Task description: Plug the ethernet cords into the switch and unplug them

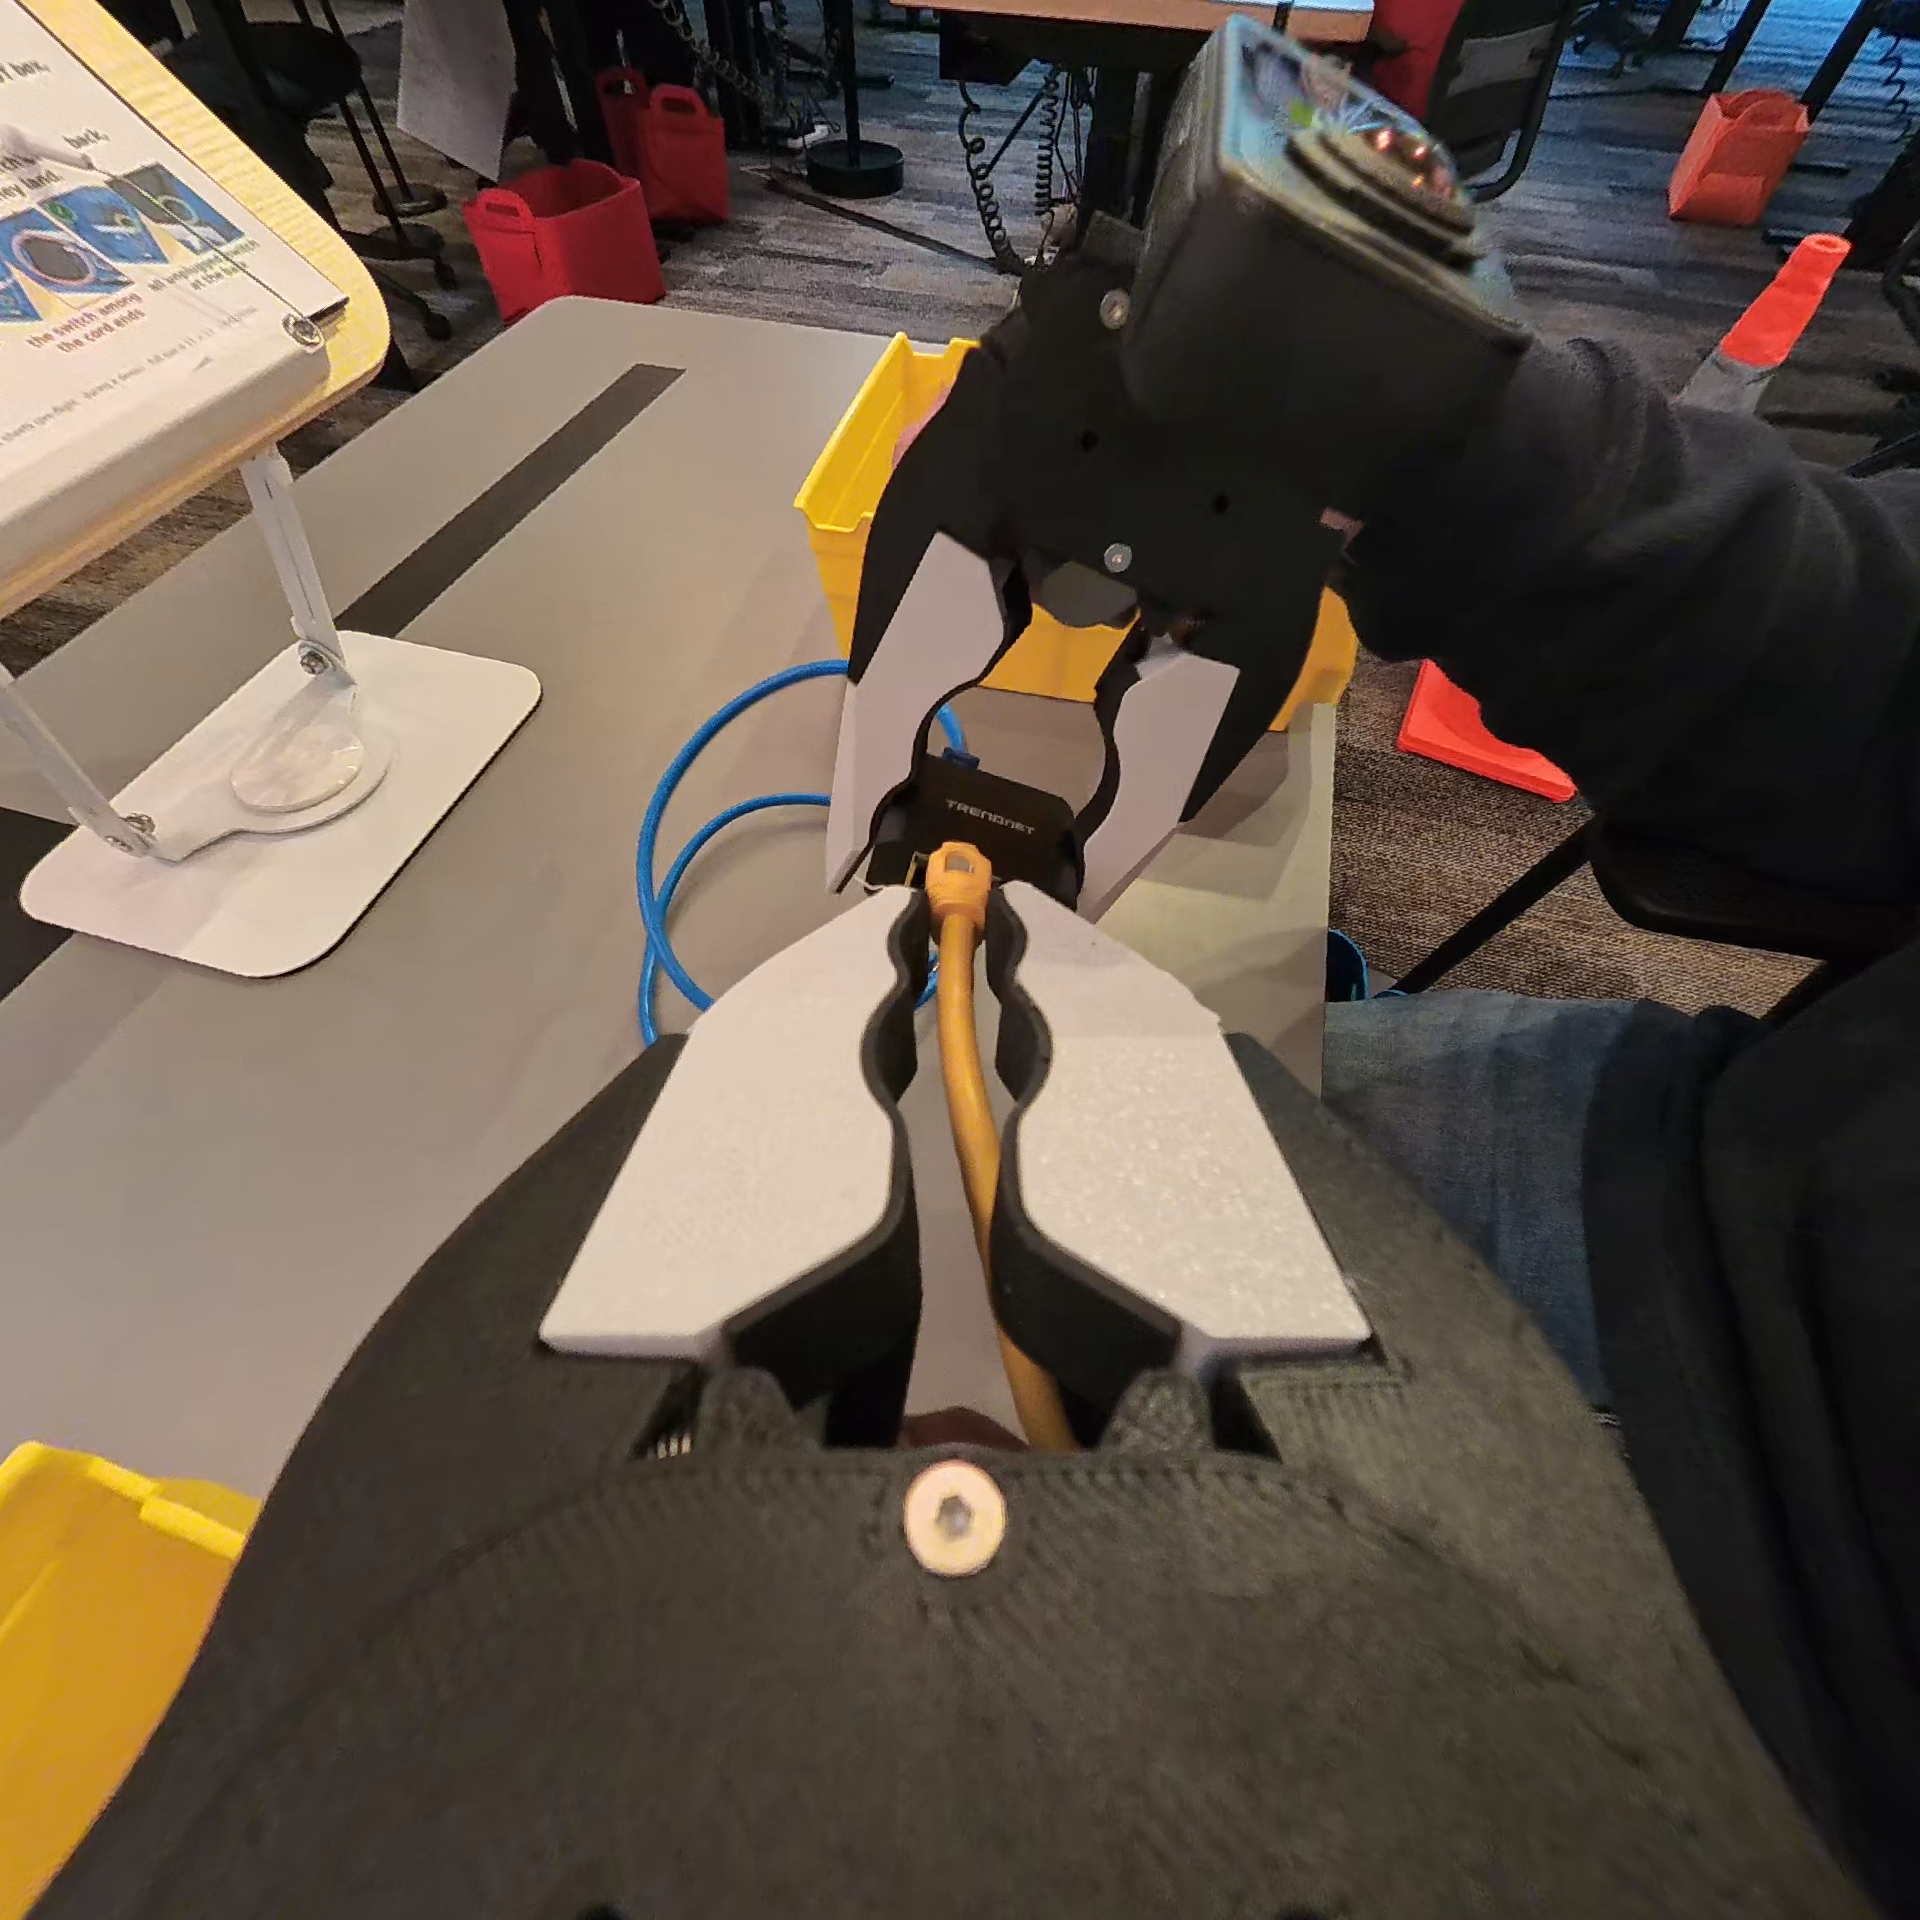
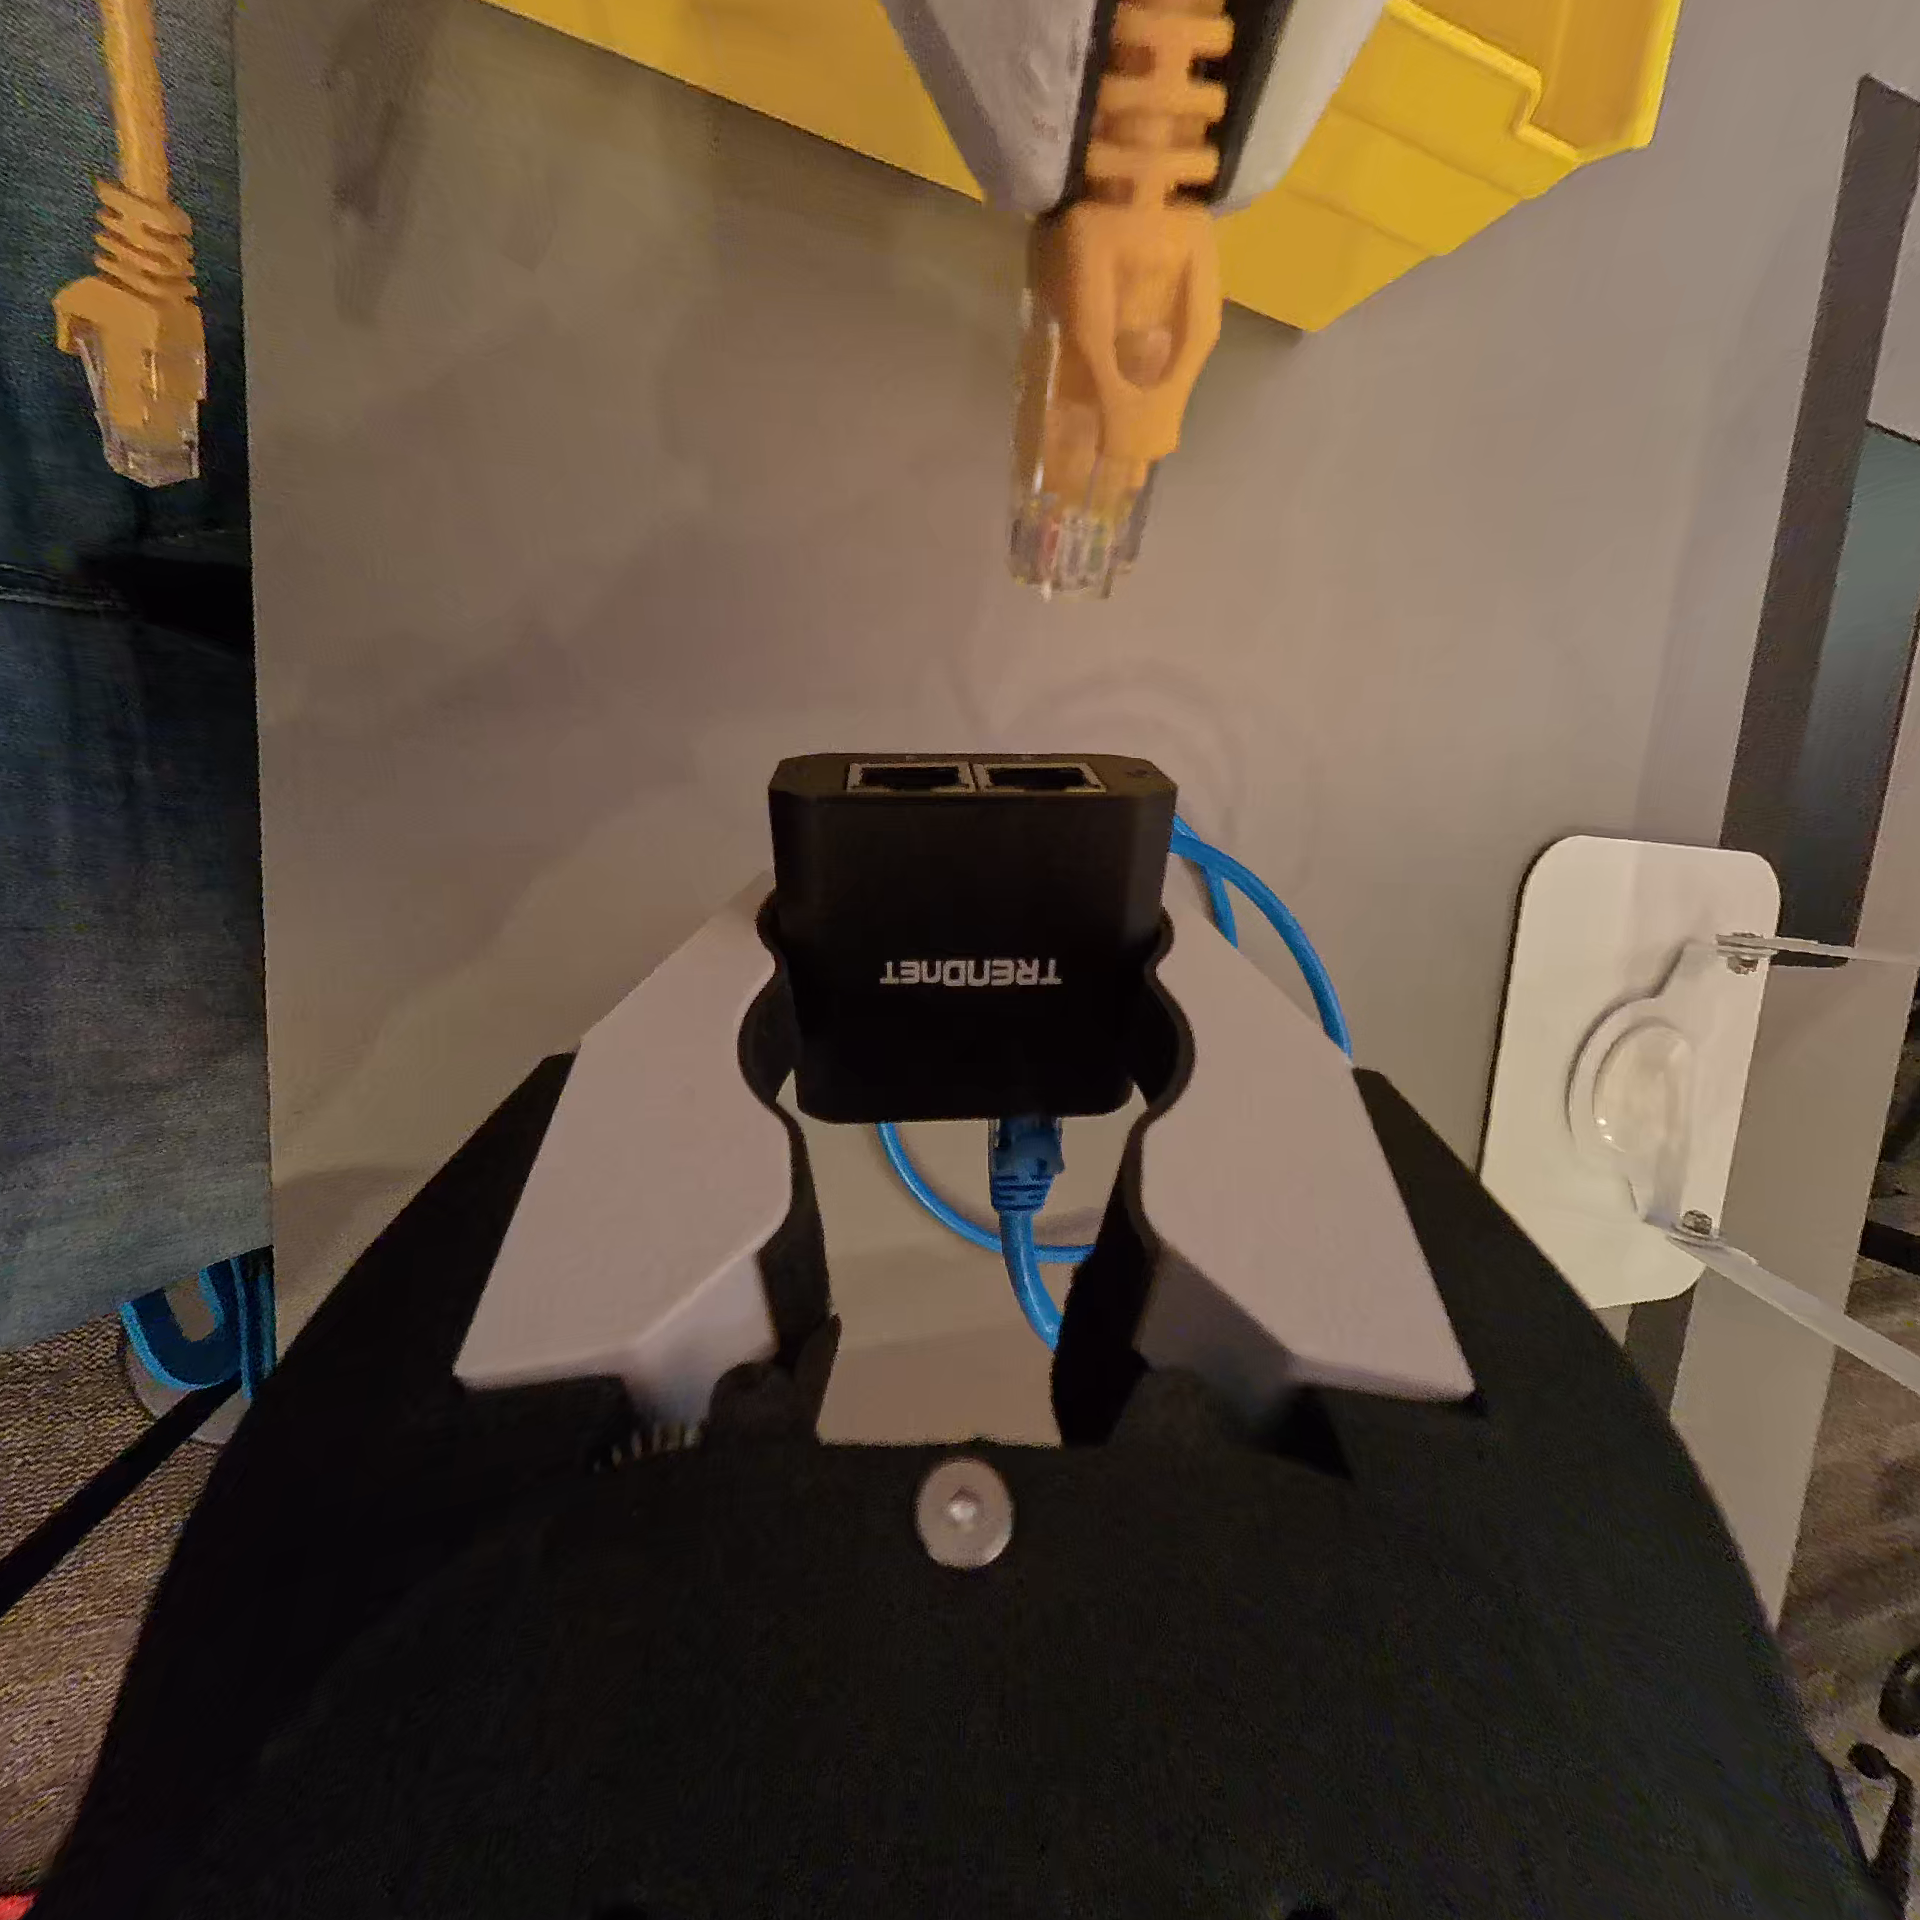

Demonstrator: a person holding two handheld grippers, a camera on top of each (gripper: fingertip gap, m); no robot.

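My right gripper [image 2: 966,920] is shut on a small black switch [image 2: 966,935] and holds it over the grey table [image 2: 520,623]. Its two empty ports [image 2: 971,777] face away from me. A blue cord [image 2: 1023,1158] is plugged into the near side. My left gripper [image 1: 956,914] is shut on an orange ethernet cord [image 1: 966,1091] just behind its plug [image 1: 954,873]. In the right wrist view that plug [image 2: 1091,447] points at the ports, a short gap away. The orange cord's other plug [image 2: 135,384] hangs free at the left.
The blue cord loops [image 1: 675,862] on the table. A yellow bin [image 1: 862,488] stands behind the switch and another [image 1: 94,1621] at the near left. A white stand [image 1: 281,810] bears an instruction sheet at the left. A person's leg [image 1: 1455,1091] is beside the table's right edge. Some 10 cm of space lies between my two pairs of fingers.
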